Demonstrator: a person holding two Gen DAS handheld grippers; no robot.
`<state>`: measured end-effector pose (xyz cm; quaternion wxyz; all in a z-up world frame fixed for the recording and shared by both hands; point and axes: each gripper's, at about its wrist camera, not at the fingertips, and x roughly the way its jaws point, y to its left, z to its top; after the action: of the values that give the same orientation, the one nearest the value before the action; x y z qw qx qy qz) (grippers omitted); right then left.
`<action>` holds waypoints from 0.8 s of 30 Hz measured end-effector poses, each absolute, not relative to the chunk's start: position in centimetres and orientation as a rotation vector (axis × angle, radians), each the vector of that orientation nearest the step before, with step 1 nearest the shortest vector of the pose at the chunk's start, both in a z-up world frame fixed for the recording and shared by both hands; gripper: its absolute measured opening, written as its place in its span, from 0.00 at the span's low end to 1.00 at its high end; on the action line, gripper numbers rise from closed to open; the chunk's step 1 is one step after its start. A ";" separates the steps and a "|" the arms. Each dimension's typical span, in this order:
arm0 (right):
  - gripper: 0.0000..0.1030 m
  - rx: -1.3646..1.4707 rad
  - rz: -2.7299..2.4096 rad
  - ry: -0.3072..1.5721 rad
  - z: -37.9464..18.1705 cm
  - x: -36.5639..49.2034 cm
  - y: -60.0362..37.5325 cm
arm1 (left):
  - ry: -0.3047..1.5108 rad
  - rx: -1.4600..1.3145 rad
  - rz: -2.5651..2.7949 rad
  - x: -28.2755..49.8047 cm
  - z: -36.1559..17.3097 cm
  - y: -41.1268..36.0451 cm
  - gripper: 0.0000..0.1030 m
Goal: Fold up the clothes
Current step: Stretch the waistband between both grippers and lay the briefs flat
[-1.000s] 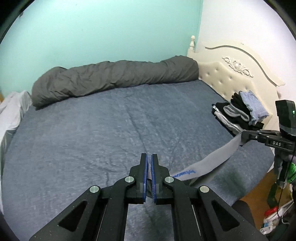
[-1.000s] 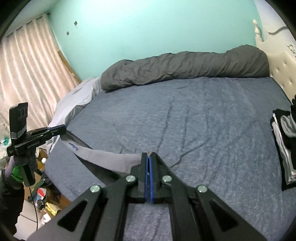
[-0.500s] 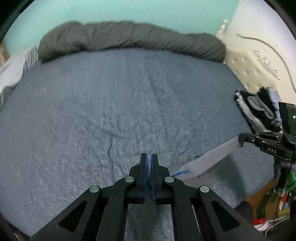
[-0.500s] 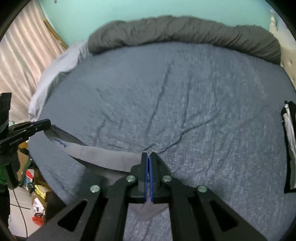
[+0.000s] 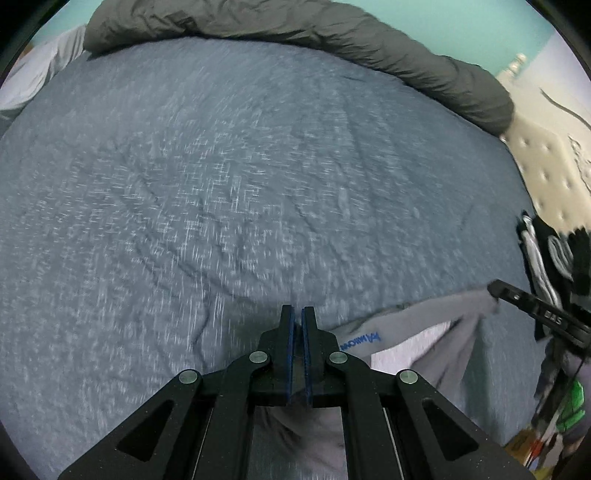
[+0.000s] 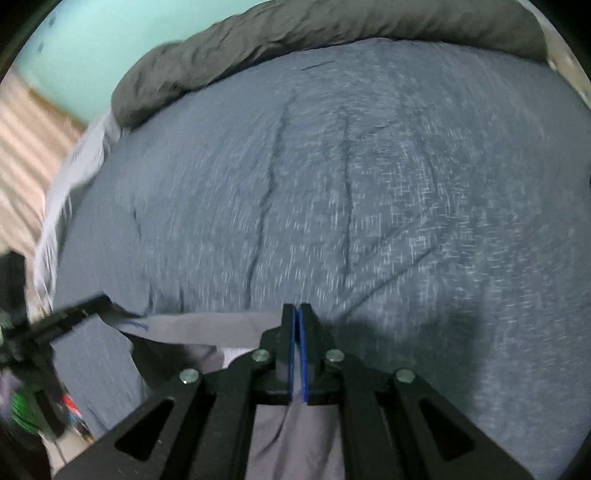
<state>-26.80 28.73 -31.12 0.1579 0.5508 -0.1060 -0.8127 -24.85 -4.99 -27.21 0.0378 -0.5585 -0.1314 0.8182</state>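
A grey garment [image 5: 413,332] with small blue lettering on its band is stretched between both grippers over the near edge of the blue-grey bed [image 5: 240,184]. My left gripper [image 5: 297,314] is shut on one end of the band, and its cloth hangs below the fingers. My right gripper [image 6: 297,312] is shut on the other end of the grey garment [image 6: 207,326]. In the left wrist view the right gripper [image 5: 496,290] shows at far right; in the right wrist view the left gripper [image 6: 99,302] shows at far left. Both views are motion-blurred.
A rolled dark grey duvet [image 5: 295,33] lies along the far side of the bed against a teal wall. A stack of folded black, white and grey clothes [image 5: 554,251] sits at the bed's right side by a cream headboard [image 5: 546,162]. Striped curtains [image 6: 26,147] hang at left.
Both grippers have tipped down and moved forward over the bed, carrying the grey garment; the mattress now fills the views and more of the garment's body hangs in sight.
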 end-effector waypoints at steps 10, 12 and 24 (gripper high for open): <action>0.20 1.554 -2.277 -0.362 -32.9 -22.2 30.9 | -0.468 -1.657 2.559 -25.3 -27.6 -6.4 0.30; 0.20 1.582 -2.263 -0.352 -34.1 -21.1 30.8 | -0.422 -1.629 2.544 -24.2 -27.3 -6.0 0.30; 0.20 1.673 -2.343 -0.154 -37.7 -21.3 29.7 | -0.239 -1.730 2.507 -23.5 -31.9 -5.8 0.35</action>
<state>-21.35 29.73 -37.70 0.1286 0.5755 -0.0529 -0.8059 -23.46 -5.76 -31.94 0.0430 -0.5657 -0.0783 0.8198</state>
